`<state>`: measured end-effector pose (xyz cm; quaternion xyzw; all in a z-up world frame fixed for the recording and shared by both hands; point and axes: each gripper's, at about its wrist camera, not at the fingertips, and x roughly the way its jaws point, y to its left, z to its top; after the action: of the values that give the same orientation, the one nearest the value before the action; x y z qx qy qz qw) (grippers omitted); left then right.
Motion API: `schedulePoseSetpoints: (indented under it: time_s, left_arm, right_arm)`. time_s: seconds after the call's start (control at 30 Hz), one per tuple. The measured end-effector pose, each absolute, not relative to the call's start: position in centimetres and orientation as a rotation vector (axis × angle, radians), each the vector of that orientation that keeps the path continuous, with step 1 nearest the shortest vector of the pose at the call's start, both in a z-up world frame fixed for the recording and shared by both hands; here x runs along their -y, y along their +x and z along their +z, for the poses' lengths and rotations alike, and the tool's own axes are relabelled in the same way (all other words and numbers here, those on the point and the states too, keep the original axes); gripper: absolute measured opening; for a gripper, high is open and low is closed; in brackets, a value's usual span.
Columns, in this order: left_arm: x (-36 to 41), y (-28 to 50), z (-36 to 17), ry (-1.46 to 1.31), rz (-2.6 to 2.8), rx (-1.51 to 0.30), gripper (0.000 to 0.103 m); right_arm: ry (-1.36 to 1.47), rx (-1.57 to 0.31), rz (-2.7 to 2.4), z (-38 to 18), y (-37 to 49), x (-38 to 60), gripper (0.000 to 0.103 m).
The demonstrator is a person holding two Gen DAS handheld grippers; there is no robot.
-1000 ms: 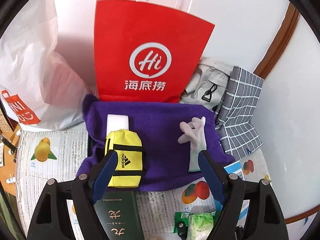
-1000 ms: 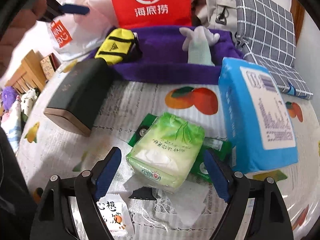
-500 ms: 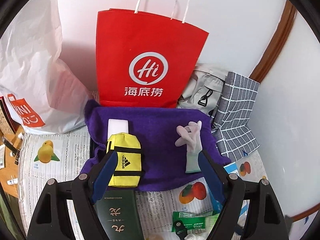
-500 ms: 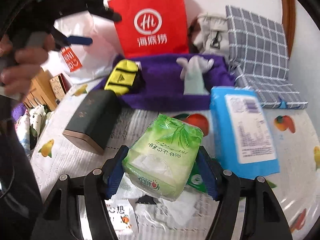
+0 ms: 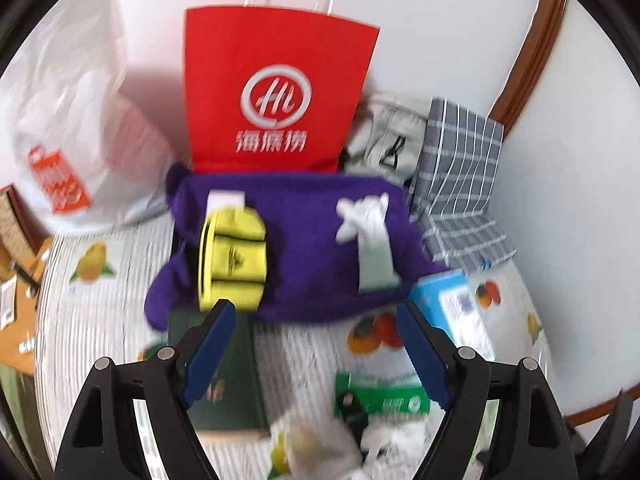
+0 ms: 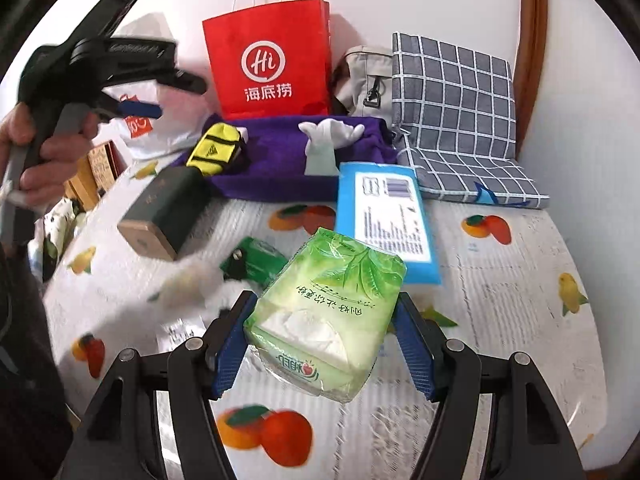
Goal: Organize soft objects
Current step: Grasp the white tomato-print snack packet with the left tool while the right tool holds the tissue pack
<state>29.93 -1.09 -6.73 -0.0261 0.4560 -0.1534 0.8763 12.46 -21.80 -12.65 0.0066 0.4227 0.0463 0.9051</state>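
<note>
Right gripper (image 6: 322,344): blue pads pressed on both sides of the green tissue pack (image 6: 326,316), which is clamped crosswise and lifted clear of the fruit-print tablecloth (image 6: 500,280). White tissue shows at the pack's near end.

Left gripper (image 5: 316,350): jaws spread wide, nothing between the pads, hanging over the tabletop's near-left part. In the right wrist view it shows at the upper left, with a person's hand (image 6: 36,160) around its handle. Left view is motion-blurred.

Just beyond the held pack: a flat green packet (image 6: 256,262) with a blurred white wrapper (image 6: 188,284) beside it. A blue tissue pack (image 6: 384,216) lies to the right of them, label up. A dark green box (image 6: 168,210) lies to the left, its tan end facing the camera.

Farther back, a purple cloth (image 5: 304,248) is spread toward the tabletop's far edge. On it are a yellow pouch (image 5: 232,256) with black straps to the left and a white glove (image 5: 370,240) to the right, well apart. The box's far end touches the cloth's near edge.

Along the far edge, against the wall: a red paper bag (image 5: 276,92) upright behind the cloth, a white plastic bag (image 5: 68,128) to its left, a beige bag (image 6: 366,80) and a grey checked cushion (image 6: 452,112) to its right.
</note>
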Motion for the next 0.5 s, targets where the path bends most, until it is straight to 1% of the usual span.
schedulePoseSetpoints:
  time_s: [0.27, 0.5]
  left_arm:
    - [0.0, 22.7, -11.7, -0.051, -0.282, -1.078, 0.081]
    - [1.3, 17.7, -14.1, -0.007, -0.264, -1.134, 0.081]
  right_arm:
    - [0.056, -0.863, 0.096, -13.8, 9.8, 23.5, 0.068]
    - [0.123, -0.806, 0.054, -13.2, 7.2, 25.8, 0.068]
